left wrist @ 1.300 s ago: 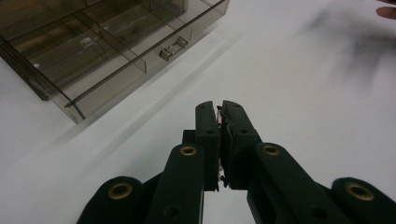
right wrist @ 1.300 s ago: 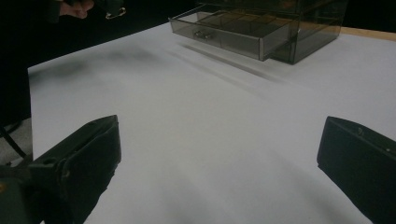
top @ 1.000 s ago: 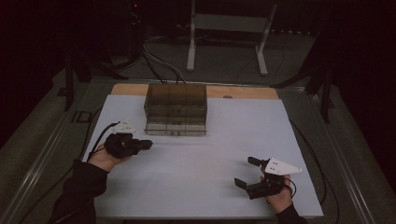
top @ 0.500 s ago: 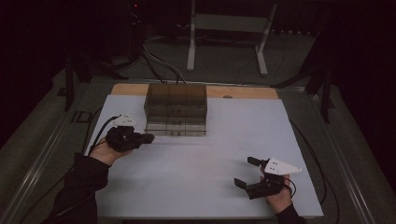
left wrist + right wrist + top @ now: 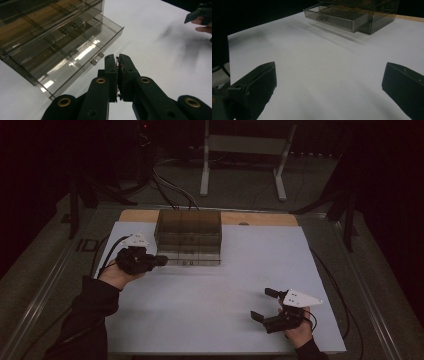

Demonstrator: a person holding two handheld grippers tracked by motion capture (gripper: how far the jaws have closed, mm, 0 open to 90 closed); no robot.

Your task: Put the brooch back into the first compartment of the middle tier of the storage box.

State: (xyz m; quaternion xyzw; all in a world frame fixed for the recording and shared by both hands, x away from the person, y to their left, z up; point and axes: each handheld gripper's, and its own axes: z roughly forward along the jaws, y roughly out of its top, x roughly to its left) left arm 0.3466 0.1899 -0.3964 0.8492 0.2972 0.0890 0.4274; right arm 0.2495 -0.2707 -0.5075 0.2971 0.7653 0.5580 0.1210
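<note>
Left tongs point(image 5: 161, 260) now nearer the drawer box point(image 5: 189, 236), pressed together.

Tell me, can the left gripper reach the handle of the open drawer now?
Probably yes: the left gripper, shut, sits just beside the drawer, with bare table between it and the handle.

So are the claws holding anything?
The right claw is wide open, holding nothing. The left claw is shut; something thin glints between its tips, but what it is cannot be told.
</note>
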